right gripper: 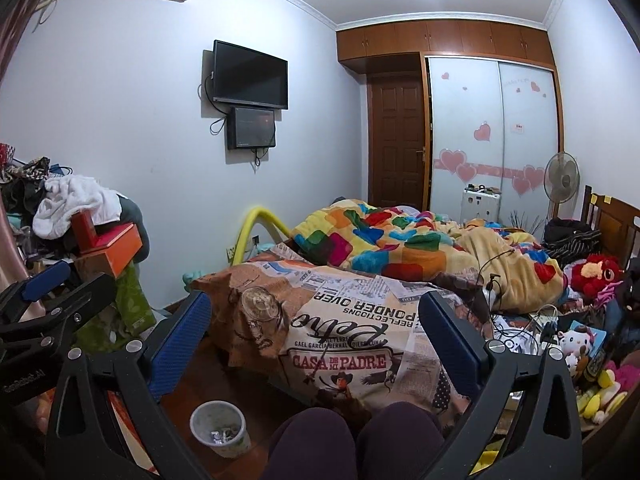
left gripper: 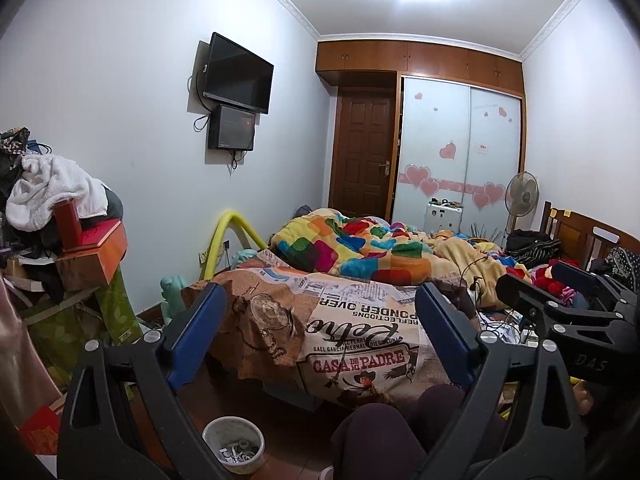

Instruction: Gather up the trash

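A small white trash bin (left gripper: pixel 234 449) with bits of white trash inside stands on the wooden floor at the foot of the bed; it also shows in the right wrist view (right gripper: pixel 219 428). My left gripper (left gripper: pixel 318 336) is open and empty, held above the floor and facing the bed. My right gripper (right gripper: pixel 316 338) is open and empty too, beside the left one. The right gripper shows at the right edge of the left wrist view (left gripper: pixel 560 300), and the left gripper at the left edge of the right wrist view (right gripper: pixel 48 300). No loose trash item is clear to me.
A bed (left gripper: pixel 360 340) with a printed cover and a colourful quilt (left gripper: pixel 360 248) fills the middle. Clutter with boxes and clothes (left gripper: pixel 60 220) piles at the left. Cables and toys (right gripper: pixel 576 344) lie at the right. My knees (right gripper: pixel 352 440) are in front.
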The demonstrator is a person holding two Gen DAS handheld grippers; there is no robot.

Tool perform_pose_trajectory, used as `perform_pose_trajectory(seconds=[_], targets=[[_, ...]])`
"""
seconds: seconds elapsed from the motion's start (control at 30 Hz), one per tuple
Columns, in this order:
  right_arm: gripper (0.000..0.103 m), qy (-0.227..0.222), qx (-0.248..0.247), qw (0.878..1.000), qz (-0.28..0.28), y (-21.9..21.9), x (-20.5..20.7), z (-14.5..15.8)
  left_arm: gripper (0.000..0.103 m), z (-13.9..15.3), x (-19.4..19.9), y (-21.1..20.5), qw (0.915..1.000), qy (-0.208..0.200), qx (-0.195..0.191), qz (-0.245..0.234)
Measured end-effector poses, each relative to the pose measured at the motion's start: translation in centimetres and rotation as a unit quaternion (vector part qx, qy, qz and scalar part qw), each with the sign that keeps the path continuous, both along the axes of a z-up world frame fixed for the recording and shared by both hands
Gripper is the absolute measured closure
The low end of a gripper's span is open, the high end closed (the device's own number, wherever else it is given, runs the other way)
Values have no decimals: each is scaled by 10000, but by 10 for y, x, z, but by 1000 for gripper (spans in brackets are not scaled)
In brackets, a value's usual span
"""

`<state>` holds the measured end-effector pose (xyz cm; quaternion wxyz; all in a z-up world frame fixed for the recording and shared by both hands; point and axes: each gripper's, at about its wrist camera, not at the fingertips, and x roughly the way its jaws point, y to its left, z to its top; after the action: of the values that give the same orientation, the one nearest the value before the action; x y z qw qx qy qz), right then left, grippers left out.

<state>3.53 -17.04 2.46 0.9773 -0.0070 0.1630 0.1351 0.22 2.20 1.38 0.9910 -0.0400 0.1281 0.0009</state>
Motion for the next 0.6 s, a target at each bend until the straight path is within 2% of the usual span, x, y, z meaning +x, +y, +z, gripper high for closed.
perform_pose_trajectory(seconds=[0.6], targets=[[0, 29, -20, 10000, 62, 1, -5, -3, 7, -3, -3, -1, 10000, 17, -12, -54]])
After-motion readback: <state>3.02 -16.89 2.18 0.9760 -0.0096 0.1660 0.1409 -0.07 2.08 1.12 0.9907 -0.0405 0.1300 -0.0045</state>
